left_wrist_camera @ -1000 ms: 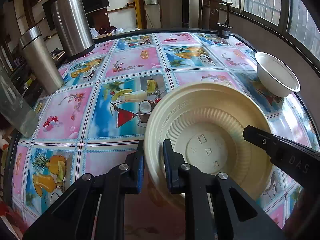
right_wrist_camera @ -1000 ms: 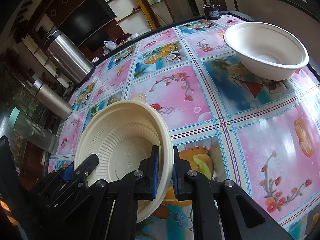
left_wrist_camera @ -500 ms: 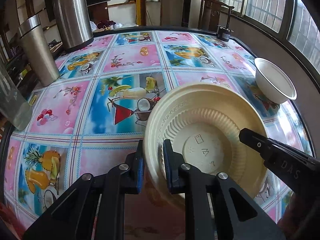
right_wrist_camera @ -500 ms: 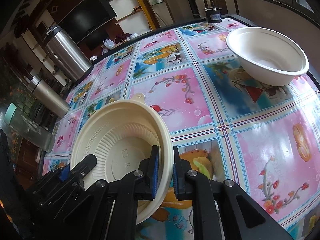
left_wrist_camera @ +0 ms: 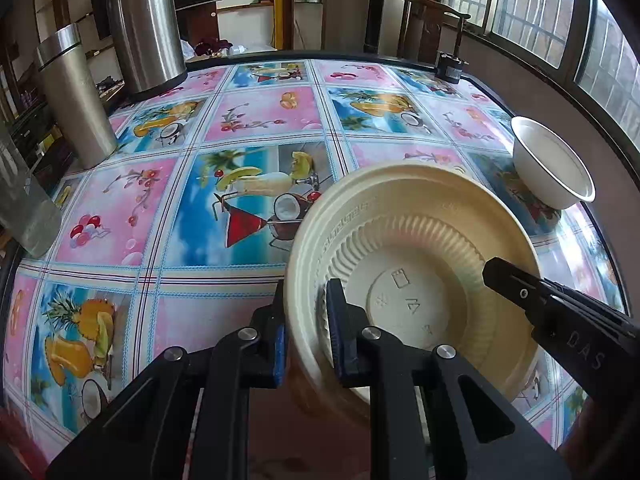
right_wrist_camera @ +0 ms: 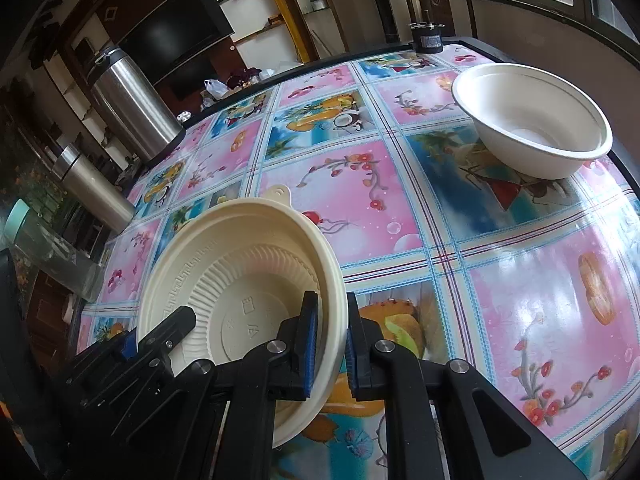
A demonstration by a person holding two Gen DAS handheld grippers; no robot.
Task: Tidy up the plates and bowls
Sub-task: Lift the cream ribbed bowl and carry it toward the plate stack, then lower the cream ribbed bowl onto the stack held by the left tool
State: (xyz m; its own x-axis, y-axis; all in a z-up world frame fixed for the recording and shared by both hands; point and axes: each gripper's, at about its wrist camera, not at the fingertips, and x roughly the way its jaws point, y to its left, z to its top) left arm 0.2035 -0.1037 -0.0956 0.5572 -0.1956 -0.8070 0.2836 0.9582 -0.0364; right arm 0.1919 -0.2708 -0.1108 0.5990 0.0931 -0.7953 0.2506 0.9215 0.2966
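On the fruit-print tablecloth [left_wrist_camera: 256,120] by barred windows [left_wrist_camera: 532,4], both tongs [left_wrist_camera: 306,336] [right_wrist_camera: 328,340] pinch one cream bowl's [left_wrist_camera: 420,240] rim.

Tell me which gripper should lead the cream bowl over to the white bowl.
Right, probably. The right gripper pinches the cream bowl on the rim side facing the white bowl, with open tablecloth between. The left gripper clamps the opposite rim, farther away.

The middle of the table [left_wrist_camera: 256,120] lies open. Two steel flasks [left_wrist_camera: 144,28] block its far left edge; a white bowl [right_wrist_camera: 532,120] stands right.
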